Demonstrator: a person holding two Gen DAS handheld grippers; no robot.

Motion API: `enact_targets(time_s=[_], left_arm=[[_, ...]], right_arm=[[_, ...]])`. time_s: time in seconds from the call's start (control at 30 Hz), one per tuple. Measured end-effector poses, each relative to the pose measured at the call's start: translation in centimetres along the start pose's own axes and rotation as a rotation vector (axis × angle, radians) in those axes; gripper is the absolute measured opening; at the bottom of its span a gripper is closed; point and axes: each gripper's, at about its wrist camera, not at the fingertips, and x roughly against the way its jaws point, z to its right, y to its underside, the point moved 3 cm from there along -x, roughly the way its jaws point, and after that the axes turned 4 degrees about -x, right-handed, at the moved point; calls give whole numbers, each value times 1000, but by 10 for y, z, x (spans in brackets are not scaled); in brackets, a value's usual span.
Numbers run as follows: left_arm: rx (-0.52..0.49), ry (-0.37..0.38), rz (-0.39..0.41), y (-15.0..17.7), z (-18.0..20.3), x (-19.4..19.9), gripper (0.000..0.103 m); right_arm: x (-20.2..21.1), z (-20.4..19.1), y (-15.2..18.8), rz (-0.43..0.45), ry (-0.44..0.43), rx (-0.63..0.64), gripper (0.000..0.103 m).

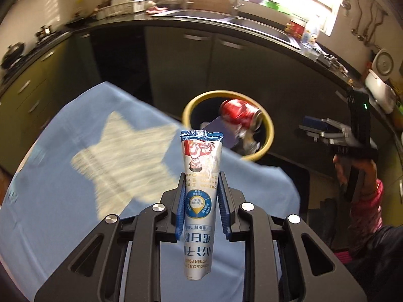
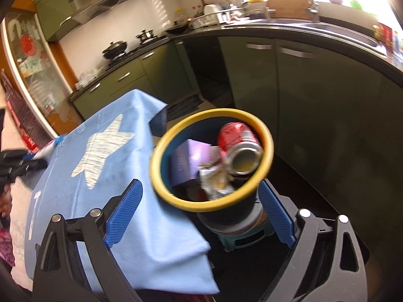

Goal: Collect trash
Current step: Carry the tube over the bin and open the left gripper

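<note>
My left gripper (image 1: 201,178) is shut on a white and blue powder sachet (image 1: 201,151), which stands upright between the blue pads (image 1: 179,211) above the blue star tablecloth (image 1: 63,138). Beyond the cloth's edge sits a dark bin with a yellow rim (image 1: 187,110), holding a red can (image 1: 239,115) and a purple box. In the right wrist view the bin's yellow rim (image 2: 161,151) lies just ahead, with the red can (image 2: 236,136), purple box (image 2: 191,163) and crumpled wrapper (image 2: 216,181) inside. My right gripper (image 2: 199,186) is open wide, with one finger over the cloth and the other beside the bin.
The bin rests on a small green stool (image 2: 241,239) beside the cloth-covered table (image 2: 156,239). Green kitchen cabinets (image 2: 302,95), a black counter with a sink (image 1: 226,17) and a stove with pans (image 2: 115,47) surround the spot. A hand in a pink sleeve (image 1: 367,201) holds the right gripper (image 1: 309,129).
</note>
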Motion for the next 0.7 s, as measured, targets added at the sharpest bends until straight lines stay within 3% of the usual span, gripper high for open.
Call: enact_targets(time_s=[0.13, 0.27, 0.43, 0.57, 0.63, 0.67, 0.7], left_arm=[[-8, 77, -75, -62, 18, -65, 24], [-7, 93, -155, -101, 24, -124, 24], [-24, 53, -245, -128, 24, -189, 24], [-24, 12, -273, -147, 23, -228, 26], [-23, 0, -268, -152, 21, -238, 41], [-14, -2, -264, -154, 20, -241, 56], [0, -9, -251, -157, 18, -243, 65]], right_arm=[[7, 26, 1, 15, 8, -46, 89], [10, 47, 4, 18, 22, -85, 89], [10, 68, 8, 11, 35, -125, 89], [8, 74, 9, 7, 33, -139, 89], [8, 74, 10, 5, 30, -140, 89], [8, 73, 10, 4, 28, -139, 89], [8, 72, 10, 4, 24, -135, 89]])
